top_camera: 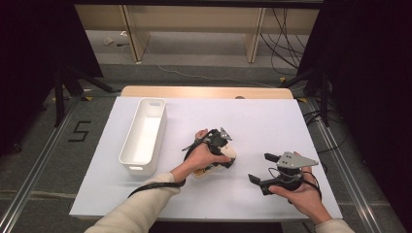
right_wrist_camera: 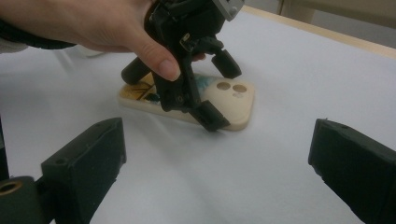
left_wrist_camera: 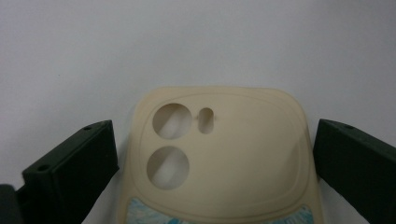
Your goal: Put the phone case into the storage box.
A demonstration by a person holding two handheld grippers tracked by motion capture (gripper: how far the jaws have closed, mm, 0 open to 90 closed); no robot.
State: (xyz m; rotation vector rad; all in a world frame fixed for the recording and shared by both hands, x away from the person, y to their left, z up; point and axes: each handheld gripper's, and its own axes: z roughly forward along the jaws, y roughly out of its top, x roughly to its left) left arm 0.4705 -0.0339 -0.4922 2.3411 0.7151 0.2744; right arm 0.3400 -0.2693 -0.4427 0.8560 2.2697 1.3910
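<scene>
1. Nearest the high camera, the right gripper [top_camera: 266, 169] hangs just above the table [top_camera: 272, 121], jaws wide, holding nothing, well right of the case.
2. Cream phone case [left_wrist_camera: 224, 158] lies flat on the table, right of the white bin [top_camera: 144, 136].
3. Left gripper [right_wrist_camera: 219, 88] stands over the case, jaws wide either side of it, not yet closed.

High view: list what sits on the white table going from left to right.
White bin → left gripper, held over the cream phone case → right gripper, jaws apart over bare table.
</scene>
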